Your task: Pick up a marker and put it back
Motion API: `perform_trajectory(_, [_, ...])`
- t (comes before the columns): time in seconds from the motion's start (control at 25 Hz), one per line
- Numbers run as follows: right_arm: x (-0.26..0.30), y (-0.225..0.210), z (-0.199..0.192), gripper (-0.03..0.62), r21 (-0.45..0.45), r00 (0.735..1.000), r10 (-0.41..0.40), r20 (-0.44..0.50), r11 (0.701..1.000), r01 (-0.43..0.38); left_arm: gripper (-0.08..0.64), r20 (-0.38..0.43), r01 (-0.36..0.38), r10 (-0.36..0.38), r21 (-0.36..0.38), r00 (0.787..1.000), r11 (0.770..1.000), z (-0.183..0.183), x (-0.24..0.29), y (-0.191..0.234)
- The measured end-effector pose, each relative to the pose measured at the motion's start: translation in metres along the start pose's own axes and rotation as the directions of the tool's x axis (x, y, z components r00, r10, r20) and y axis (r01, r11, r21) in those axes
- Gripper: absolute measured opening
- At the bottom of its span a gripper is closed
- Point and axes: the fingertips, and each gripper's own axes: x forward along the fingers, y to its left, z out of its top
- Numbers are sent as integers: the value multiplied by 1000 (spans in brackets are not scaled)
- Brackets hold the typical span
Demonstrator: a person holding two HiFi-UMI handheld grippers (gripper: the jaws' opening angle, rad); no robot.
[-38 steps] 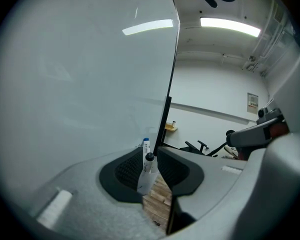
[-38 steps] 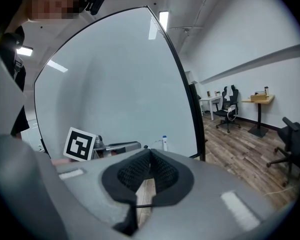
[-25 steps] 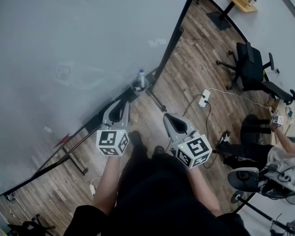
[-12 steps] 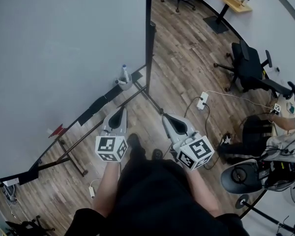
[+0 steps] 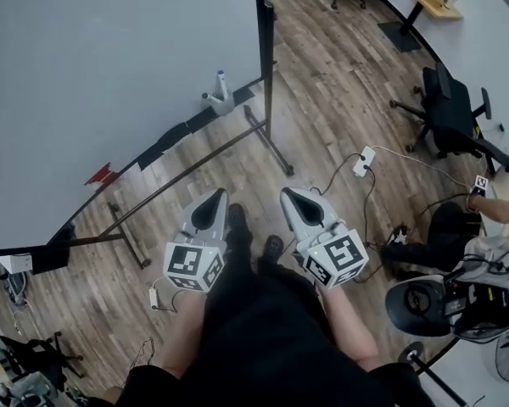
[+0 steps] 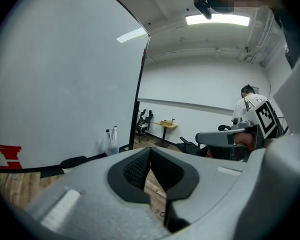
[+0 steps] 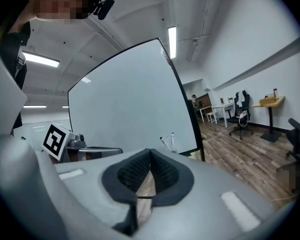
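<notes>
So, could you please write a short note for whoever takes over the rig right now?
Left hand-held gripper: shut, empty.
Right hand-held gripper: shut, empty.
Both are held low in front of the person, over the wooden floor, away from the whiteboard.
Things: the markers stand in a cup at the whiteboard's lower corner, beyond both grippers.
Done: no marker is in hand, and I cannot tell whether one was already lifted and returned.
Left: if not, step to the cup, lift one marker and set it back.
</notes>
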Motion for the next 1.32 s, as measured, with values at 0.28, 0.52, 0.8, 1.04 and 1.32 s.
perform_trajectory(0.28, [-14, 15, -12, 3, -36, 998, 49, -40, 998, -50, 9, -4, -28, 28, -8, 1000, 1000, -12, -17, -18])
perform_trajectory(0.52, [-22, 14, -4, 3, -71, 998, 48, -41, 996, -51, 11, 32, 10, -10, 16, 999, 1000, 3, -11, -40])
perform_trajectory(0.8, [-27, 17, -3, 3, -85, 999, 21, -32, 996, -24, 9, 26, 26, -26, 12, 999, 1000, -1, -20, -47])
perform_trajectory(1.04, [-22, 24, -7, 3, -99, 998, 25, -50, 995, -30, 11, 36, 27, -27, 9, 999, 1000, 0, -23, -41])
perform_trajectory(1.32, [-14, 22, 2, 3, -129, 998, 45, -44, 990, -50, 9, 48, 14, -14, 3, 999, 1000, 4, -19, -40])
